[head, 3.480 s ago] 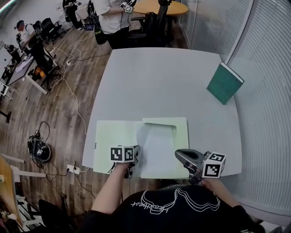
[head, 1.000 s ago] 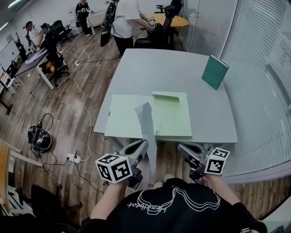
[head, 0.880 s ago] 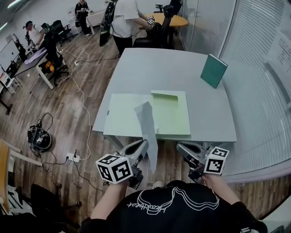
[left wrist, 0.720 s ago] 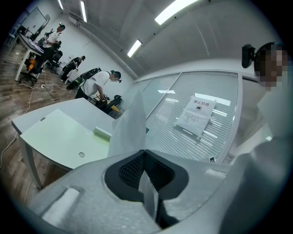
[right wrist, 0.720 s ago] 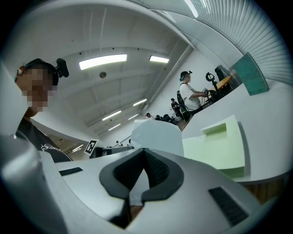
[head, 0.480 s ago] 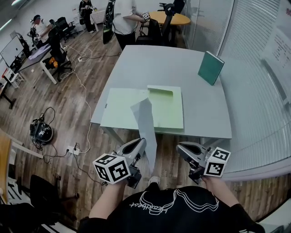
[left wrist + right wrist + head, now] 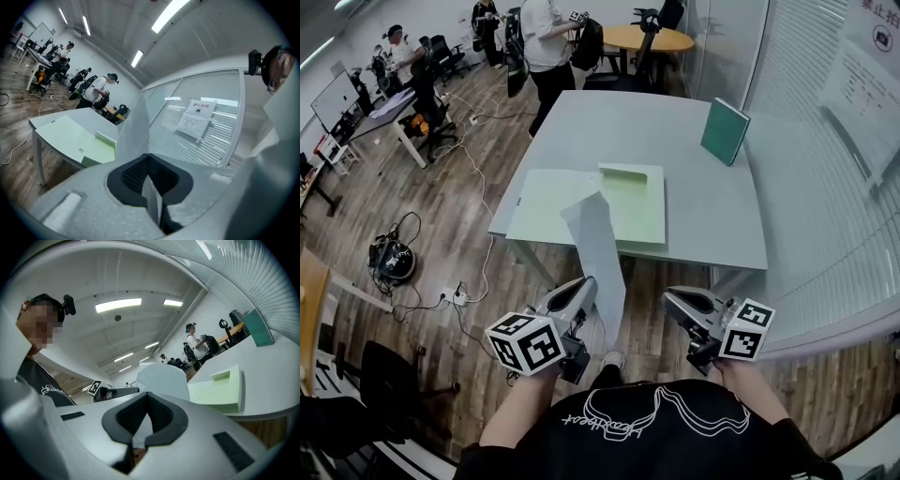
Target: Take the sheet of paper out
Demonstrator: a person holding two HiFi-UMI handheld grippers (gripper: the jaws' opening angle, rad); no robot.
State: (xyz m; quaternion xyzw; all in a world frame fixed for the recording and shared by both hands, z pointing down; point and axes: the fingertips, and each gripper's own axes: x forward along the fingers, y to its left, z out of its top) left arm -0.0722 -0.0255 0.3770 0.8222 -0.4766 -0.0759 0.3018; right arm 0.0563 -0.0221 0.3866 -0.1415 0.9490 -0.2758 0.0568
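Observation:
The white sheet of paper hangs in the air between the table's near edge and me, and my left gripper is shut on its near end. In the left gripper view the sheet rises from between the closed jaws of the left gripper. The open pale green folder lies flat on the grey table; the sheet's far end still overlaps it in the head view. My right gripper is off the table to the right of the sheet, shut, with nothing in it. The right gripper view shows the folder ahead.
A teal book stands upright at the table's far right. A glass wall with blinds runs along the right. Cables and a device lie on the wooden floor at left. People stand at desks beyond the table.
Both grippers have drawn back from the table and risen a little. The sheet has come along with the left gripper, out over the table's near edge. The folder stays put.

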